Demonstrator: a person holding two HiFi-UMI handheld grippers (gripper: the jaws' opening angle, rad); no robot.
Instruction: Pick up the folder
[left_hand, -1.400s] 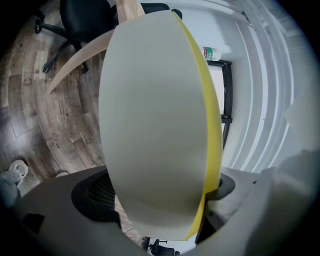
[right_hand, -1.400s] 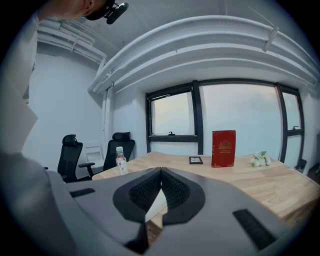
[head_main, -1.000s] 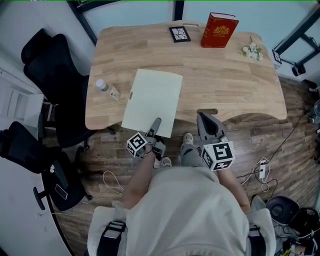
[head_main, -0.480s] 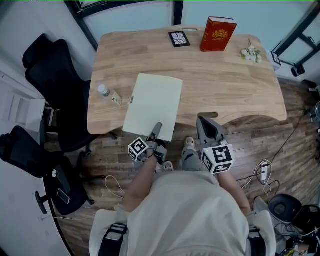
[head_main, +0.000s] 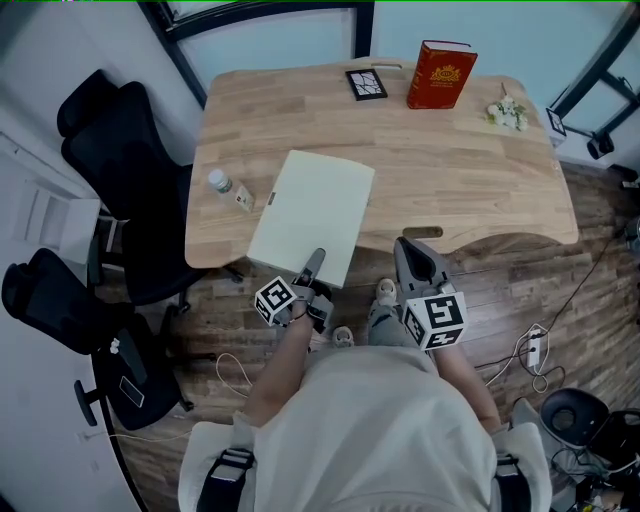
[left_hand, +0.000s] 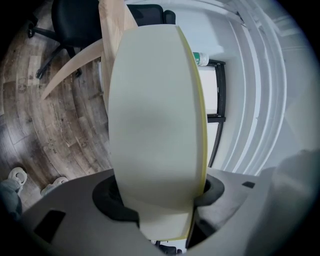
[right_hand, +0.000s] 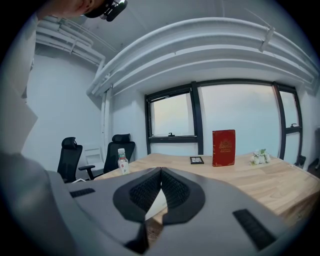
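A pale cream folder (head_main: 312, 215) lies on the wooden table (head_main: 450, 170), its near end sticking out past the table's front edge. My left gripper (head_main: 316, 258) holds that near end. In the left gripper view the folder (left_hand: 155, 115) fills the space between the jaws, which are closing, and both black pads (left_hand: 114, 206) press on its sides. A yellow edge runs down the folder's right side. My right gripper (head_main: 403, 243) hovers at the table's front edge to the right of the folder, shut (right_hand: 161, 171) with nothing in it.
A small bottle (head_main: 218, 181) stands left of the folder. At the far edge are a red book (head_main: 441, 74), a black framed tile (head_main: 366, 84) and white flowers (head_main: 505, 113). Black office chairs (head_main: 120, 150) stand at the left. A power strip (head_main: 533, 345) lies on the floor.
The left gripper's jaws have narrowed onto the folder's near end and risen slightly with it. The right gripper has stayed where it was.
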